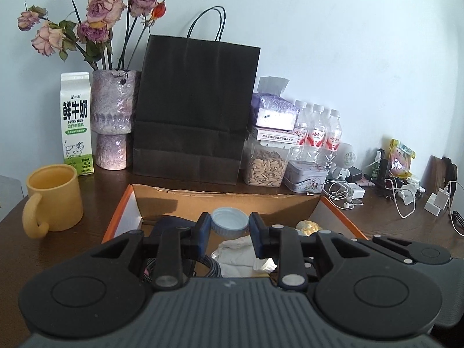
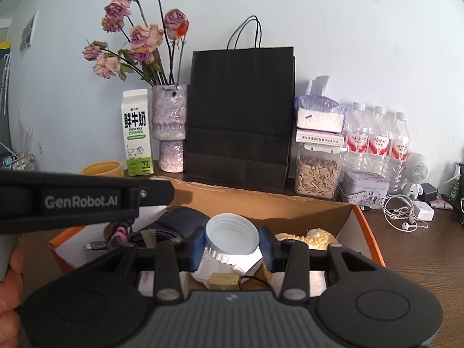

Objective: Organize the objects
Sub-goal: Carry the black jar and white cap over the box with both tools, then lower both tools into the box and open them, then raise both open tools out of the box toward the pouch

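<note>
Both grippers pinch caps: my left gripper a pale cap, my right gripper a white cap, above the box's rim mid-frame.

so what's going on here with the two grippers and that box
A person is tidying a cluttered desk with a handheld gripper in each hand. The left gripper appears to be pinching a light blue cap, and the right gripper is clamped on a white ribbed cap. Both hang over an open cardboard box that already holds cables, crumpled paper and other bits.
</note>
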